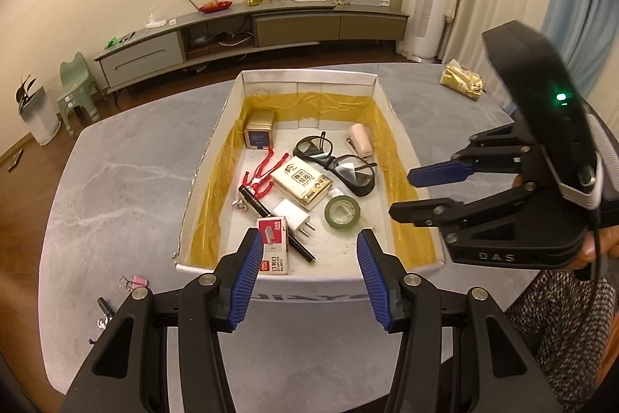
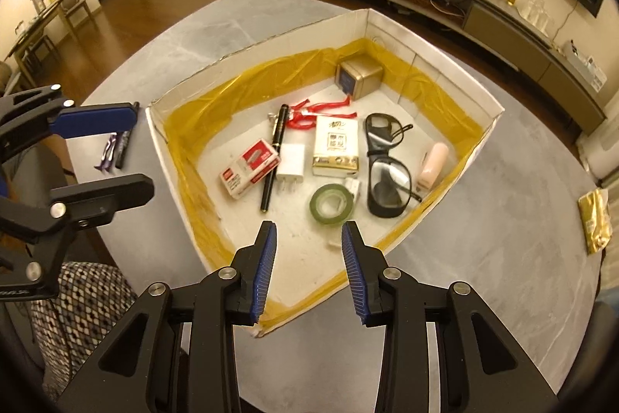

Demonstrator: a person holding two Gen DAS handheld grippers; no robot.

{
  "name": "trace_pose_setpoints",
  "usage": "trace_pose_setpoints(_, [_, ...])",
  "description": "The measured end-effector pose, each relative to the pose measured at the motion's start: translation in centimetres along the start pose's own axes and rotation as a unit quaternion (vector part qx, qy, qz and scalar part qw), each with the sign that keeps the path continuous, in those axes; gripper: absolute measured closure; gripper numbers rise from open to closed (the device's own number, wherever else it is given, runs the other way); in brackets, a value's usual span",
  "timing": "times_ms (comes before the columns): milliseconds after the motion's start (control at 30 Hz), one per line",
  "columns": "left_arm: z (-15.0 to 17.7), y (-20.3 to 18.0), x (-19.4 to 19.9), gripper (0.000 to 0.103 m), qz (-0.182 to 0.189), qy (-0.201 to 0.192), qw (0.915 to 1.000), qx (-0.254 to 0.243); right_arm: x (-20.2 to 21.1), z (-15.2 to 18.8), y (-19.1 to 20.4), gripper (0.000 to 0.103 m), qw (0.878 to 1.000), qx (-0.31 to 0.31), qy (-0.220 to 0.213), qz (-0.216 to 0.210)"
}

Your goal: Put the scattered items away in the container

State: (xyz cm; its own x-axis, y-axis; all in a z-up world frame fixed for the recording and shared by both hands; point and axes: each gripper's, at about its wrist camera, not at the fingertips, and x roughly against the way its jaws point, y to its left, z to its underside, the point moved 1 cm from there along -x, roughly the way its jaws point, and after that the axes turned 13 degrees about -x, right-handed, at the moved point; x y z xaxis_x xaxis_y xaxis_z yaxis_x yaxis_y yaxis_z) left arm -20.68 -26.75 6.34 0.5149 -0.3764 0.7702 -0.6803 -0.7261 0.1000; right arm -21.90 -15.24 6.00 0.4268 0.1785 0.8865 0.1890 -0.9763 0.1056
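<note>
A white cardboard box (image 1: 305, 282) lined with yellow tape stands mid-table. Inside lie a red staple box (image 1: 274, 245), a black pen (image 1: 271, 219), a white charger plug (image 1: 294, 215), a tissue pack (image 1: 302, 185), a green tape roll (image 1: 342, 213), glasses (image 1: 340, 161), a pink stapler (image 1: 360, 140), a gold cube (image 1: 260, 133) and a red clip (image 1: 267, 173). My left gripper (image 1: 309, 242) hovers open and empty over the box's near wall. My right gripper (image 2: 307, 233) is open and empty over the box's near corner (image 2: 271, 328). A pink binder clip (image 1: 137, 282) and a small dark item (image 1: 104, 308) lie outside.
A gold foil packet (image 1: 462, 80) lies on the grey table (image 1: 116, 180) far right of the box, also the gold packet (image 2: 594, 221). Two thin dark items (image 2: 116, 149) rest left of the box. A person's patterned clothing (image 2: 77, 297) is at the near edge.
</note>
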Motion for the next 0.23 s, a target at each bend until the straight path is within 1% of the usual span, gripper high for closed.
trace_pose_setpoints(233, [0.6,0.1,0.6,0.051,0.004,-0.006,1.0,0.001,0.8,0.0,1.2,0.065,0.999,0.014,-0.01,0.028])
